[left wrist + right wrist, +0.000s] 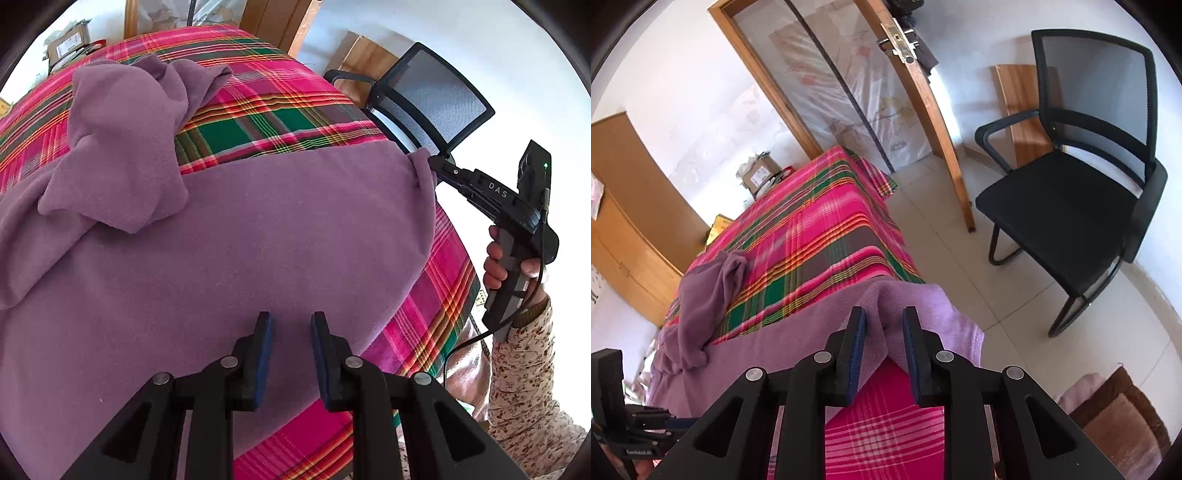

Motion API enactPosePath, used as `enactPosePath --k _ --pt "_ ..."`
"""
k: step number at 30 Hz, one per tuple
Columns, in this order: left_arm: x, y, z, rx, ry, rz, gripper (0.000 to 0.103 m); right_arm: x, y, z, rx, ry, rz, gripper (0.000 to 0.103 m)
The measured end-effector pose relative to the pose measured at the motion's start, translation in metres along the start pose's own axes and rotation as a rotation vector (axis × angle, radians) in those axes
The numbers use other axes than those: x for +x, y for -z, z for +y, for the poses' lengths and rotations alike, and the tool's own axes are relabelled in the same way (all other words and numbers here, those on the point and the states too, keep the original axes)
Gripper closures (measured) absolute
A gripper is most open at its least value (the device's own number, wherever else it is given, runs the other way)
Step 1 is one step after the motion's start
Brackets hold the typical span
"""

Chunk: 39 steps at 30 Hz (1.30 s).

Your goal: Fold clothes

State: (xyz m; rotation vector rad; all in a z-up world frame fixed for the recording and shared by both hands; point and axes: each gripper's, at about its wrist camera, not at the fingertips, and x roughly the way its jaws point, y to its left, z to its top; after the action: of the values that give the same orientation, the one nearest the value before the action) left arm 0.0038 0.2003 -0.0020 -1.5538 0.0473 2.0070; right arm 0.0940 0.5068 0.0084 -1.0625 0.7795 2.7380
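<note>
Pink-green plaid cloth-covered table (pixel 280 122) carries the purple fleece garment (pixel 240 240), body spread flat across the near half, right corner hanging off the right edge, one sleeve bunched toward the far left. Step looks like smoothing out before the first fold; next needs a fresh grip. Right gripper (pixel 884 325) parted, straddling a fabric ridge at that corner, pads clear. Left gripper (pixel 291 328) spread over the near hem, empty.

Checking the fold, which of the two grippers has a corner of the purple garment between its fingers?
The right gripper: the purple garment has a bunched corner between its open fingers. The left gripper only hovers over flat cloth.
</note>
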Motion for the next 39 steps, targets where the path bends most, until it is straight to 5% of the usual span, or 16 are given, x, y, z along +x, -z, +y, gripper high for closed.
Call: enactPosePath --k 5,9,17,25,31,39 --pt "-0.001 0.0 0.001 -0.002 0.004 0.0 0.081 -0.012 -0.003 -0.016 0.045 0.048 -0.059 0.081" --pt "-0.001 0.001 0.002 -0.002 0.006 -0.001 0.081 -0.011 0.001 -0.028 0.026 0.078 -0.017 0.081" --pt "-0.001 0.005 0.003 -0.003 0.007 -0.004 0.079 -0.001 0.019 -0.014 -0.114 0.014 0.033 0.08" --pt "0.001 0.003 0.0 -0.013 0.004 -0.006 0.078 0.012 0.014 -0.012 -0.112 -0.007 0.065 0.08" --pt "0.001 0.004 -0.002 -0.018 0.001 -0.006 0.078 0.007 0.013 -0.01 -0.123 -0.011 0.059 0.098" --pt "0.001 0.003 -0.003 -0.022 -0.004 -0.005 0.078 -0.022 0.01 -0.035 -0.072 0.09 -0.027 0.098"
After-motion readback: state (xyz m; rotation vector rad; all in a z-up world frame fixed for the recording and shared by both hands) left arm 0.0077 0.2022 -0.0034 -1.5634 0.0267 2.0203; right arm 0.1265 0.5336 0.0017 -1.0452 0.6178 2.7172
